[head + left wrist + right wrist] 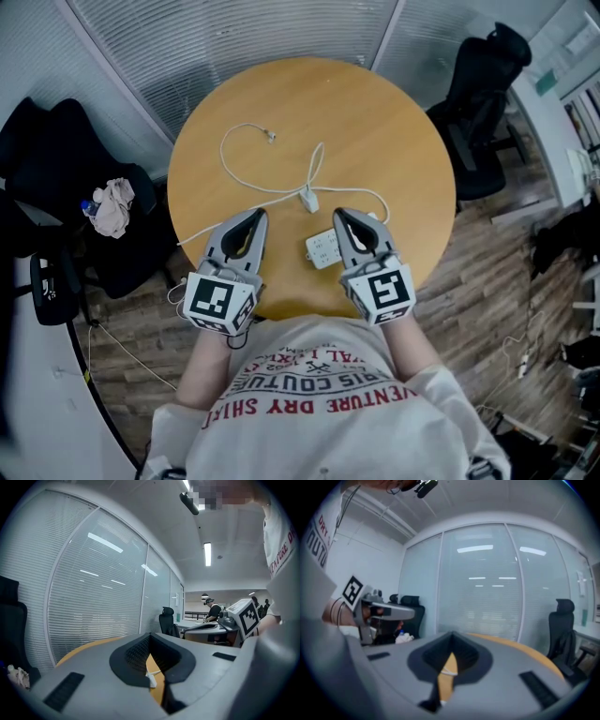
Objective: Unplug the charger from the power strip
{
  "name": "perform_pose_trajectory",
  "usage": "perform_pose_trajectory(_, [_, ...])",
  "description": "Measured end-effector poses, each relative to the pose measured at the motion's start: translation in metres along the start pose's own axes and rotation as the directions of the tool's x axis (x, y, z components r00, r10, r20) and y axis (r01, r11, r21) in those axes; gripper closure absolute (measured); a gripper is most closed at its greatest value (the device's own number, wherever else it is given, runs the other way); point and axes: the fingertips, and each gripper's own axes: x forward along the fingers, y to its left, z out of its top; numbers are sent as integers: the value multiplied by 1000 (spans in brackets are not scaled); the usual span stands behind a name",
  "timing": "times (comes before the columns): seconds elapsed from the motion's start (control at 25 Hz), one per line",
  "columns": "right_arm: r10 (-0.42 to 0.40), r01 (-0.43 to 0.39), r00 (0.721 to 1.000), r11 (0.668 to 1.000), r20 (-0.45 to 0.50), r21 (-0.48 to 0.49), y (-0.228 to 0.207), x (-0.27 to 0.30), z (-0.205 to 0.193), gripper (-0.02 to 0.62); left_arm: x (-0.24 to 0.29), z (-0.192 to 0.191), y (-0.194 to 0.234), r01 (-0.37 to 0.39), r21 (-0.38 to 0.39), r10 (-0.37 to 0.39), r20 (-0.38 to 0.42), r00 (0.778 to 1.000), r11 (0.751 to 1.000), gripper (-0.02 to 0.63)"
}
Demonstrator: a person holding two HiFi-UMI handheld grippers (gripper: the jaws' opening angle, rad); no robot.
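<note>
Partly legible red lettering (319, 398) on shirt (328, 448)

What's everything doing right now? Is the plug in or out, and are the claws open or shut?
Charger: out of the strip, lying on the table.
Strip: flat on the table, nothing plugged in that shows.
Cable: loose, looped on the table.
Left claw: shut, empty.
Right claw: shut, empty.
</note>
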Motion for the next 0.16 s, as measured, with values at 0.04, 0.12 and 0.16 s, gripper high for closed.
perform_pose_trajectory(0.04, [2, -2, 1000, 1000, 0, -4, 0, 0, 0, 571, 1, 0, -1, 0, 1, 0, 0, 1000, 1000, 577])
perform_pose_trajectory(0.12, [5, -5, 1000, 1000, -4, -6, -2, 1, -2, 571, 2, 0, -1, 0, 1, 0, 0, 1000, 1000, 577])
perform_pose_trajectory(0.16, [6, -6, 1000, 1000, -6, -6, -2, 2, -2, 571, 2, 0, -2, -1, 2, 1, 0, 1000, 1000, 577])
